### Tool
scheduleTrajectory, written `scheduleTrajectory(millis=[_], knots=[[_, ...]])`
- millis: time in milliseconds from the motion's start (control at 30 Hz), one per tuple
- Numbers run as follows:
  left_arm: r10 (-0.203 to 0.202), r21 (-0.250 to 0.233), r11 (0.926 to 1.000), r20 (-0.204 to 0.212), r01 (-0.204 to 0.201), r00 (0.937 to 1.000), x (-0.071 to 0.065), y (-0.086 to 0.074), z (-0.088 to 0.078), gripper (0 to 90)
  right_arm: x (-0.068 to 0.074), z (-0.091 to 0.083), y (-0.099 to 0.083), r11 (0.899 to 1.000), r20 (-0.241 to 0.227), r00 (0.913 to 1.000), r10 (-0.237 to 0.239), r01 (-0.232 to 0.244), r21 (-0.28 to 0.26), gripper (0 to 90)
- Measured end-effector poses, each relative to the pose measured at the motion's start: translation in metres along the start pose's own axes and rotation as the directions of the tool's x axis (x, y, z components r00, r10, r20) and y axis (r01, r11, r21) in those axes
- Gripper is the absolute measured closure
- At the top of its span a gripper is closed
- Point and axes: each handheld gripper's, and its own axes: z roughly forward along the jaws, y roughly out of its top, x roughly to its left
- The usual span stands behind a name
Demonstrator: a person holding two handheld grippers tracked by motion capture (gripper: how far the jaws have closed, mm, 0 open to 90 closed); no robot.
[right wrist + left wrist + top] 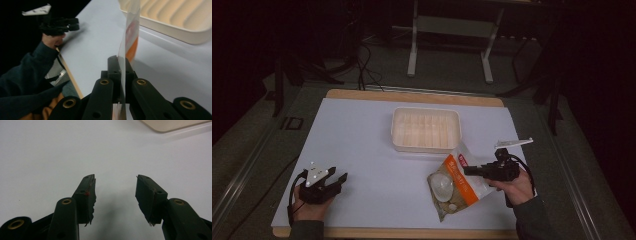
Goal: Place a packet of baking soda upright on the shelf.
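The right gripper (468, 170) has its two black jaws pressed together on the edge of a clear plastic bag (455, 186) with an orange and white label. In the right gripper view this thin edge (125, 50) stands upright between the closed jaws, so the bag is firmly pinched. In the high view the bag is on the white table cover (377, 150), on the right side near the front, just in front of the cream plastic tray (426, 129); its upper corner reaches close to the near right corner of the tray. Inside the bag there are round pale pieces, but I cannot tell what they are. Whether the lower part of the bag touches the cover is not clear to me. The left gripper (338, 178) is at the front left of the table, well apart from the bag and the tray. Its jaws stand wide apart above the bare cover and hold nothing, as the left gripper view shows, with a corner of the tray (172, 125) at the top.
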Motion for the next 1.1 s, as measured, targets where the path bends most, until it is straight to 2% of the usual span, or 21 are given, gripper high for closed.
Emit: scheduleTrajectory(millis=[167,300,367,600,900,1100], knots=[[0.004,-0.002,1.0,-0.006,-0.004,1.0,-0.001,0.0,0.0,49.5,0.016,-0.001,0.008,0.999,0.003,0.9991,-0.041,0.041,-0.011,90.0],[0.001,-0.005,1.0,-0.01,-0.001,0.9999,-0.001,0.0,0.0,49.1,0.022,-0.003,0.014,0.998,0.031,0.9978,-0.059,0.06,-0.029,90.0],[-0.001,-0.004,1.0,-0.012,0.001,0.9999,-0.001,-0.001,0.001,49.2,0.023,-0.005,0.015,0.997,0.047,0.997,-0.062,0.063,-0.038,90.0],[-0.01,0.004,0.9999,-0.022,0.01,0.9997,-0.002,-0.003,0.003,49.2,0.023,-0.006,0.018,0.996,0.059,0.997,-0.051,0.055,-0.066,90.0],[0.019,0.021,0.9996,-0.046,-0.018,0.9988,-0.008,-0.004,0.008,51.2,0.022,-0.005,0.024,0.995,0.064,0.9972,-0.037,0.043,-0.09,90.0],[0.026,0.025,0.9994,-0.043,-0.024,0.9988,-0.009,-0.006,0.01,51.3,0.025,-0.008,0.031,0.992,0.061,0.9973,-0.039,0.046,-0.114,90.0]])
